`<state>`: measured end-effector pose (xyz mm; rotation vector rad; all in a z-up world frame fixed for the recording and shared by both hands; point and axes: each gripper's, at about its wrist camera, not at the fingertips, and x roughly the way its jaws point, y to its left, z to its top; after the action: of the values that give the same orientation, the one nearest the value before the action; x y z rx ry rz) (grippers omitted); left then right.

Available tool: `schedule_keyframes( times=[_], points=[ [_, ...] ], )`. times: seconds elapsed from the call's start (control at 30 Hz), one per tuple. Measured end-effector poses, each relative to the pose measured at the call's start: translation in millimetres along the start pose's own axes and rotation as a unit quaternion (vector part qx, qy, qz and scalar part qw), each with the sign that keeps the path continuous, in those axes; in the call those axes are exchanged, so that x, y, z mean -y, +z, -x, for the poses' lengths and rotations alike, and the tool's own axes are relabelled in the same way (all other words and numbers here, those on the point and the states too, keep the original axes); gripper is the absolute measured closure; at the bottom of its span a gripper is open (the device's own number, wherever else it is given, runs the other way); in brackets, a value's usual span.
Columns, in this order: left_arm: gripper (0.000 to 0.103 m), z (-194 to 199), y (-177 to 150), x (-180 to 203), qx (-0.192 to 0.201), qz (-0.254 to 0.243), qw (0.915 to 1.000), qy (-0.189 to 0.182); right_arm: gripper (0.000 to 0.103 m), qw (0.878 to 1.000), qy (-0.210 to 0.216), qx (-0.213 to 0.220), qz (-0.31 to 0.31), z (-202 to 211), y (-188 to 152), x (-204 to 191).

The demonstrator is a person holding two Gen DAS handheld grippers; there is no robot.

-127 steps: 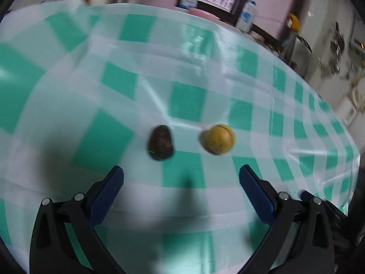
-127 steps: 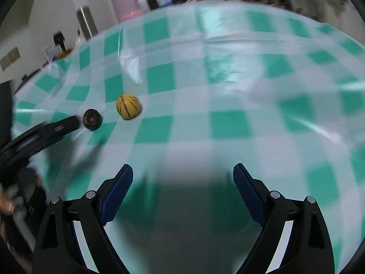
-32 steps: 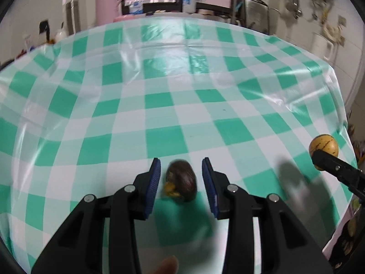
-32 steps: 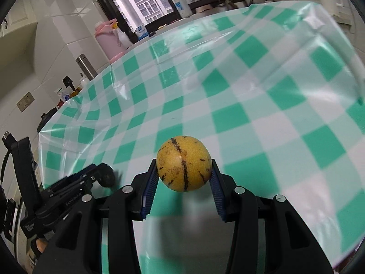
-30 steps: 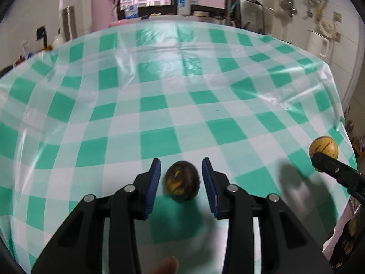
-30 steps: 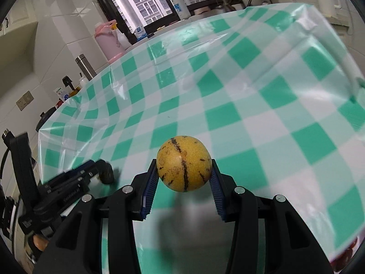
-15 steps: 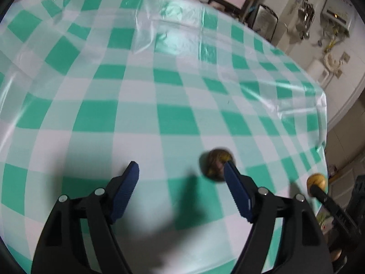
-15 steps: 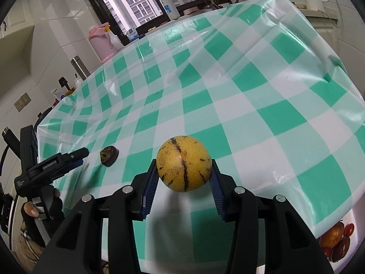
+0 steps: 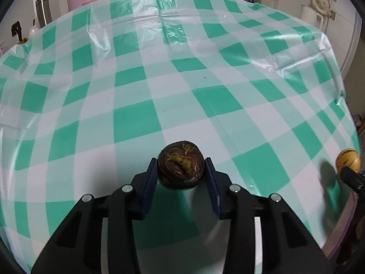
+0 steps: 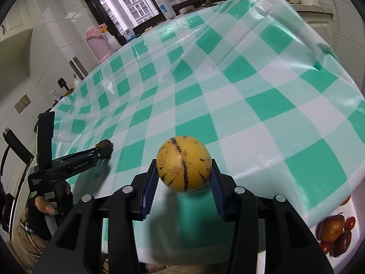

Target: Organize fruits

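In the left wrist view, the left gripper [image 9: 181, 169] is closing its jaws on the dark brown fruit [image 9: 181, 164], low over the checked tablecloth [image 9: 136, 86]. In the right wrist view, the right gripper [image 10: 183, 178] stays... holds the yellow striped fruit [image 10: 184, 163] clamped above the table edge

A: How many fruits are gripped — and by how many grippers?
B: Two: one dark brown fruit [image 9: 181, 164], one yellow striped fruit [image 10: 184, 163]; two grippers, the left gripper [image 9: 181, 173] and the right gripper [image 10: 184, 180].
A: And beyond the tablecloth [image 10: 262, 105]?
B: One pink kettle [image 10: 99, 42], one steel flask [image 10: 77, 67], one white bottle [image 10: 164, 6] — plus several loose red and brown fruits [image 10: 335, 233], not clearly countable.
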<state>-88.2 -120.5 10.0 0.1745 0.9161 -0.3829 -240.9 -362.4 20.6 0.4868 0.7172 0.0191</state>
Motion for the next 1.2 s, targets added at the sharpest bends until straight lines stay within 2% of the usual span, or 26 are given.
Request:
schedule_keyframes(
  times=[0.2, 0.47, 0.8, 1.0, 1.2],
  points=[
    [0.062, 17, -6, 28, 0.019, -0.031, 0.9993, -0.010, 0.059, 1.000, -0.013, 0.006, -0.002, 11, -7, 15],
    [0.062, 33, -9, 95, 0.038, -0.106, 0.9933, -0.028, 0.059, 0.999, -0.038, 0.021, -0.013, 35, -22, 40],
    [0.062, 35, -28, 191, 0.034, -0.207, 0.9755, -0.065, 0.059, 0.994, -0.086, 0.059, -0.029, 79, -40, 76],
    [0.062, 40, -53, 260, 0.032, -0.285, 0.9526, -0.101, 0.059, 0.987, -0.138, 0.059, -0.064, 96, -60, 115],
    [0.062, 45, -94, 328, 0.032, -0.373, 0.9169, -0.138, 0.059, 0.973, -0.199, 0.040, -0.114, 108, -89, 166]
  ],
)
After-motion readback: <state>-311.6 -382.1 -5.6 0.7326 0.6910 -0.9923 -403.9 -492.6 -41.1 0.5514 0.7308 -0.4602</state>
